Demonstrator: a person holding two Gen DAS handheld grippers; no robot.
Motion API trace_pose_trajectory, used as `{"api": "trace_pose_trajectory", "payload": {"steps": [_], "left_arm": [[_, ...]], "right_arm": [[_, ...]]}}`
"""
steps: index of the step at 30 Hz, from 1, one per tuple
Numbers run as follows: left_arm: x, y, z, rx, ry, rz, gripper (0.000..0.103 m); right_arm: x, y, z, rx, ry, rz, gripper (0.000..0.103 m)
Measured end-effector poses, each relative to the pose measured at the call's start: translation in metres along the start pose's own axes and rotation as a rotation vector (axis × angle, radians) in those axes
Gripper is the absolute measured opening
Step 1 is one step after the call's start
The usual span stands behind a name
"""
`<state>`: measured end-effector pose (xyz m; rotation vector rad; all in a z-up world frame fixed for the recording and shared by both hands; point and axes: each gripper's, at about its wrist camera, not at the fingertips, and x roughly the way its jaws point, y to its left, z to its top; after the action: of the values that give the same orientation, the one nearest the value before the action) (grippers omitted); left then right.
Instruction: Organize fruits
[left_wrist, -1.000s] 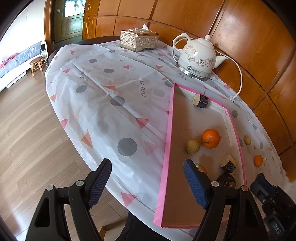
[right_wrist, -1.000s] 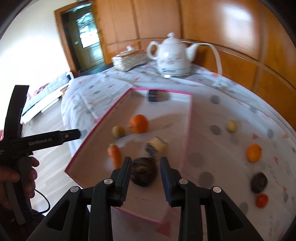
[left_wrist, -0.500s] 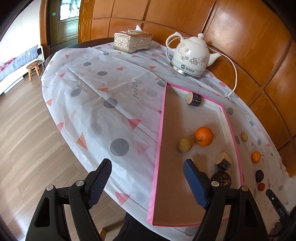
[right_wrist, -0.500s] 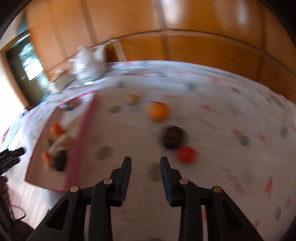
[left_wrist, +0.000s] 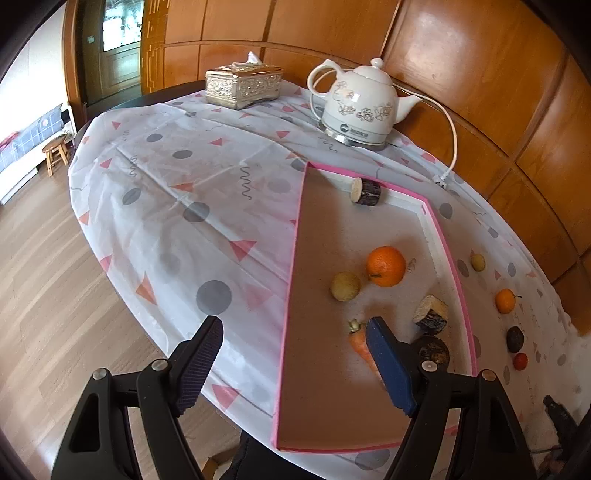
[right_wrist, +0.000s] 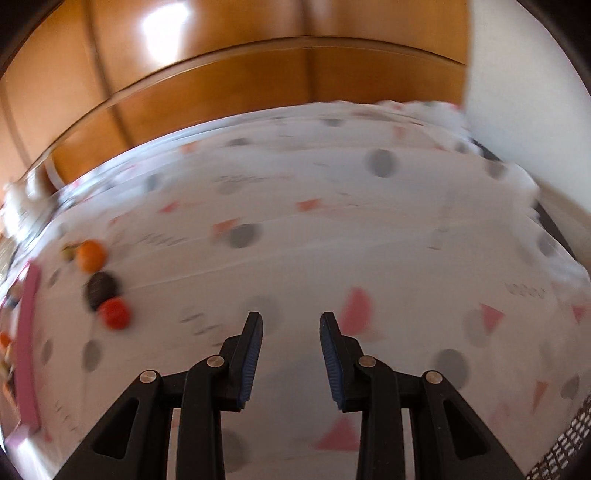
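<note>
A pink-rimmed tray (left_wrist: 291, 280) lies on the dotted tablecloth. In it are an orange (left_wrist: 385, 266), a yellowish round fruit (left_wrist: 345, 286), a carrot (left_wrist: 360, 345), a dark round fruit (left_wrist: 434, 350) and two dark-skinned cut pieces (left_wrist: 431, 314) (left_wrist: 365, 191). Right of the tray on the cloth lie a small yellow fruit (left_wrist: 477, 262), a small orange (left_wrist: 505, 301), a dark fruit (left_wrist: 514, 339) and a small red fruit (left_wrist: 520, 361). My left gripper (left_wrist: 295, 365) is open and empty over the tray's left rim. My right gripper (right_wrist: 291, 349) is open and empty over bare cloth; the blurred orange (right_wrist: 90, 255), dark fruit (right_wrist: 100, 288) and red fruit (right_wrist: 114, 314) lie to its left.
A white electric kettle (left_wrist: 360, 110) with its cord and a silver tissue box (left_wrist: 243, 85) stand at the back of the table. Wood panelling runs behind. The table edge and wooden floor are at the left. The tray rim (right_wrist: 27, 343) shows at the right wrist view's left edge.
My right gripper has left the dark fruit in the tray and swung right, past the loose fruits, over bare cloth. My left gripper has drifted slightly and stays open.
</note>
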<state>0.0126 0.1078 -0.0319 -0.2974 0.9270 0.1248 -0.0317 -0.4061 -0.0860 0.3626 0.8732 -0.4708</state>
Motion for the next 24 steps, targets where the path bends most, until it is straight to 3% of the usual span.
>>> {"api": "trace_pose_trajectory", "payload": {"steps": [11,24], "left_arm": [[0.002,-0.038,0.007,0.093,0.003,-0.035,0.080],[0.007,-0.110,0.027,0.229,-0.011,-0.118,0.080]], "right_arm": [[0.011,-0.057,-0.002,0.156,-0.032,-0.207,0.036],[0.017,-0.064,-0.004,0.171,-0.084,-0.248,0.044]]}}
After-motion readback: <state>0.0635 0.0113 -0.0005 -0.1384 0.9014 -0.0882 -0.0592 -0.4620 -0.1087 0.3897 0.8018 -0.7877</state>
